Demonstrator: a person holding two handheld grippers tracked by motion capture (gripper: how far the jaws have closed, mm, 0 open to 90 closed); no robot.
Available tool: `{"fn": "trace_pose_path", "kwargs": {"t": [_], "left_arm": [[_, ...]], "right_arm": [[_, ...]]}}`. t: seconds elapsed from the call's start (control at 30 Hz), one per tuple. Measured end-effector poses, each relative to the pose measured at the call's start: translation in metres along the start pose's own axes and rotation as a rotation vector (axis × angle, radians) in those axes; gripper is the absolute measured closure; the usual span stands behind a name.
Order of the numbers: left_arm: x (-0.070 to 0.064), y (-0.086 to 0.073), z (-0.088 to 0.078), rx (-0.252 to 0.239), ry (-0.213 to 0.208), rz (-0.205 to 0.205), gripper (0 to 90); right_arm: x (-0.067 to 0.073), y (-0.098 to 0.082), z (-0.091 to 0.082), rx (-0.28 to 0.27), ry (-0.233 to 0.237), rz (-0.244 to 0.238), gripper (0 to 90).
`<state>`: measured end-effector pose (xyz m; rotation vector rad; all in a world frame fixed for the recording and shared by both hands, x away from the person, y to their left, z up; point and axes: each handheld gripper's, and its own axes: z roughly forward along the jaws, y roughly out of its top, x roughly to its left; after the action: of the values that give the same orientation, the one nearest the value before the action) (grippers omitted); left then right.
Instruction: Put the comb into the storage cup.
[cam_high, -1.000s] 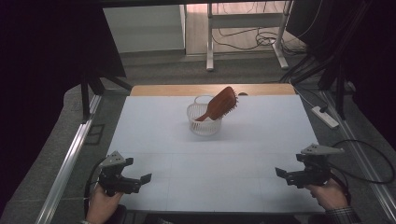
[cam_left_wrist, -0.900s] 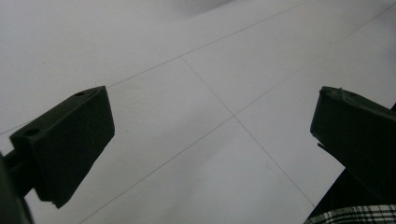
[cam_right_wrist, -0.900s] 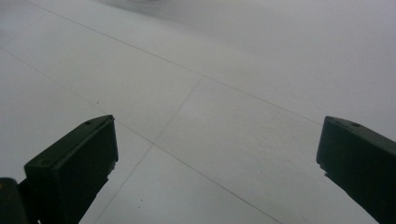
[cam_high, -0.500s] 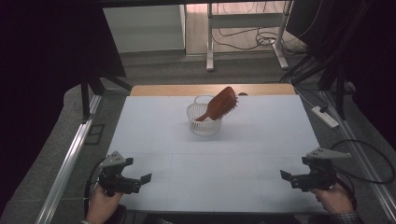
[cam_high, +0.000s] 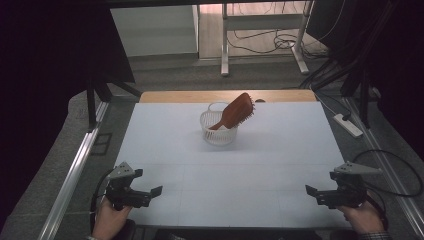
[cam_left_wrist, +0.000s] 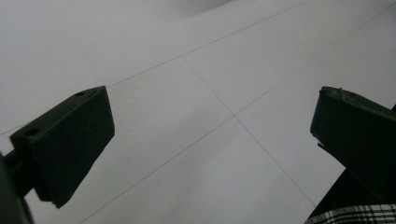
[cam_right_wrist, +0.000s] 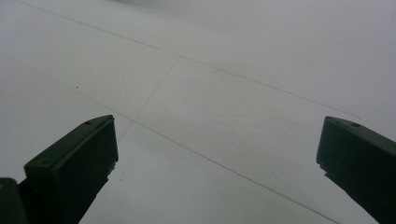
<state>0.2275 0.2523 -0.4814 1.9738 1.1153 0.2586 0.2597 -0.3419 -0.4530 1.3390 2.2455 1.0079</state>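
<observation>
A: Our left gripper (cam_high: 150, 192) sits at seven o'clock and our right gripper (cam_high: 314, 192) at five, both with jaws spread, gripping nothing.

B: We judge that a resting stance. The hairbrush (cam_high: 234, 111) leans handle-down in the white basket (cam_high: 218, 136) towards twelve, bristle head overhanging the rim, well apart from both.

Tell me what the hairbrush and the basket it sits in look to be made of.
Hairbrush: probably wood or wood-look plastic; it shows an even reddish-brown body with a dull sheen, and short bristles along one side. Basket: likely thin white or clear plastic; its wall looks pale, ribbed and see-through, letting the table's light surface show through. The high view is too distant to be sure of either.
</observation>
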Motion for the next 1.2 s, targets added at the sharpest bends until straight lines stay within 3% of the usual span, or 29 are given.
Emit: {"fn": "trace_pose_path", "kwargs": {"t": [0.83, 1.2], "left_arm": [[0.0, 0.0, 0.0, 0.003, 0.002, 0.005, 0.0], [-0.001, 0.001, 0.001, 0.005, 0.002, 0.007, 0.1]], "right_arm": [[-0.006, -0.012, -0.009, 0.02, -0.064, 0.013, 0.0], [-0.005, -0.013, -0.008, 0.063, -0.107, -0.003, 0.0]]}}
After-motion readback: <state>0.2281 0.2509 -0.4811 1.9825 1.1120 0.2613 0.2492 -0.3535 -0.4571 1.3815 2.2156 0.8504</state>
